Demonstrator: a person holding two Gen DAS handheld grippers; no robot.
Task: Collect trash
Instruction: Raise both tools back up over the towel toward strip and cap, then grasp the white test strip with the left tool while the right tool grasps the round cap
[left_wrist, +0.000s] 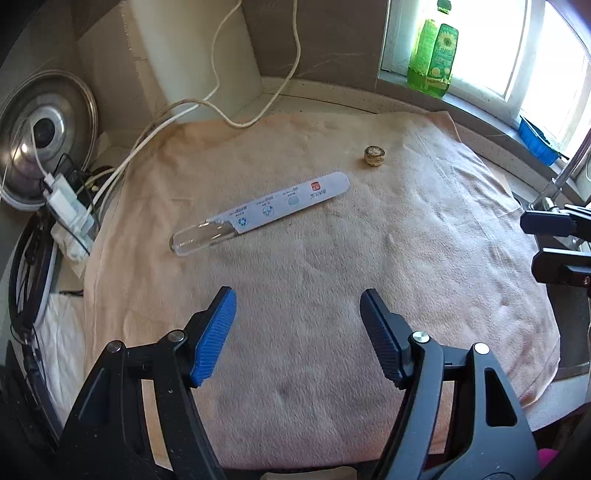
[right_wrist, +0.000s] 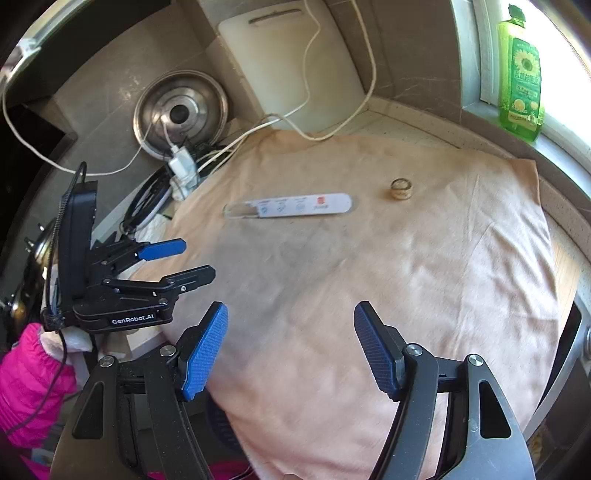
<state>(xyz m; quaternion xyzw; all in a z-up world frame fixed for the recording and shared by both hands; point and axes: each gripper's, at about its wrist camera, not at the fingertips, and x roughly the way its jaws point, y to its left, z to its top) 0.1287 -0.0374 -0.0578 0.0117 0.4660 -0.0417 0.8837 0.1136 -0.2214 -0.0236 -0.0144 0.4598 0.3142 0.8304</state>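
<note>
Covering the counter, a peach towel (left_wrist: 332, 280) carries two scraps of trash; a long white wrapper (left_wrist: 262, 212) lies toward eleven o'clock of the left gripper (left_wrist: 297, 332), long axis running eight to two; a small crumpled wad (left_wrist: 373, 156) sits at one o'clock. Both the left gripper and the right gripper (right_wrist: 290, 350) hang released and empty; the left looks nearer the wrapper.

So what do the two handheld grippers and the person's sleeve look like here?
Both are black plastic frames with silver pivot bolts and ribbed blue pads on the jaws. The left gripper carries white "GenRobot.AI" lettering, a tall black housing and a thin black cable. The right gripper matches it. A bright pink quilted sleeve shows behind.
</note>
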